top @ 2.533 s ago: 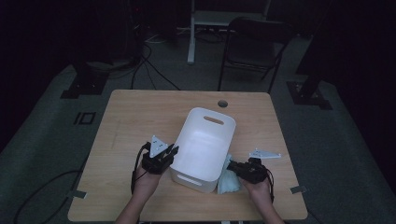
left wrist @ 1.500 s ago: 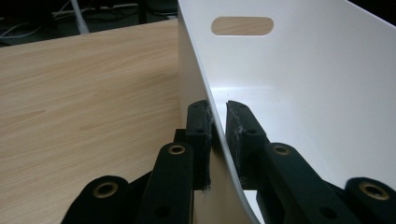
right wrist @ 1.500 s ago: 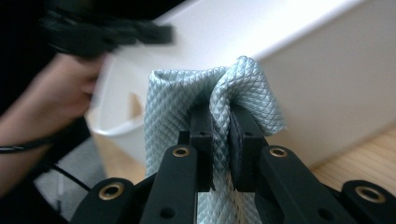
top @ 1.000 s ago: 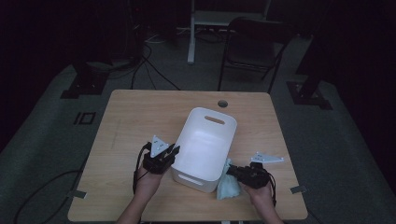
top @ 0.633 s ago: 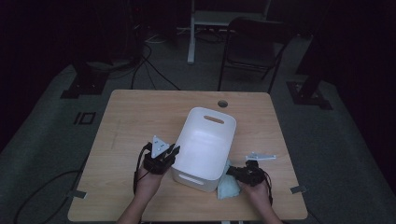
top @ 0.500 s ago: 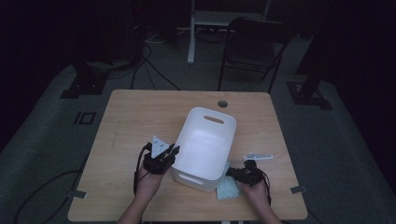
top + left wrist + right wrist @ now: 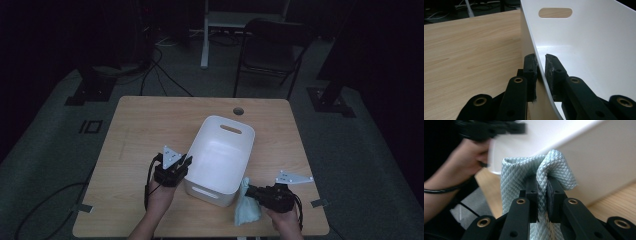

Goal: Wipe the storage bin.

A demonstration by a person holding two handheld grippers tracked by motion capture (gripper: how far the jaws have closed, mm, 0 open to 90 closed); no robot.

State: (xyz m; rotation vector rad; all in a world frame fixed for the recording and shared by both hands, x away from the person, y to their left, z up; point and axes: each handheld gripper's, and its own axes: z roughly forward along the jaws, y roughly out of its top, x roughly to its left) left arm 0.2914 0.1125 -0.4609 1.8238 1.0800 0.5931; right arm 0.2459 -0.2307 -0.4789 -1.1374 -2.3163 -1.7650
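Observation:
A white plastic bin (image 7: 220, 160) with handle slots stands in the middle of the wooden table (image 7: 145, 125). My left gripper (image 7: 183, 163) is shut on the bin's left wall; in the left gripper view the thin white wall (image 7: 539, 75) sits pinched between the two black jaws. My right gripper (image 7: 251, 192) is at the bin's near right corner, shut on a light blue quilted cloth (image 7: 247, 209) that hangs down from the jaws. In the right gripper view the cloth (image 7: 541, 177) is bunched between the pads, with the bin's wall (image 7: 599, 167) close behind.
A round cable hole (image 7: 238, 110) lies in the table's far edge. A dark folding chair (image 7: 272, 50) and a white desk leg (image 7: 204, 35) stand beyond the table. Bare tabletop lies left of the bin.
The right gripper has lifted the cloth off the table and drawn it toward the bin's near right corner. The left gripper has stayed on the bin's wall.

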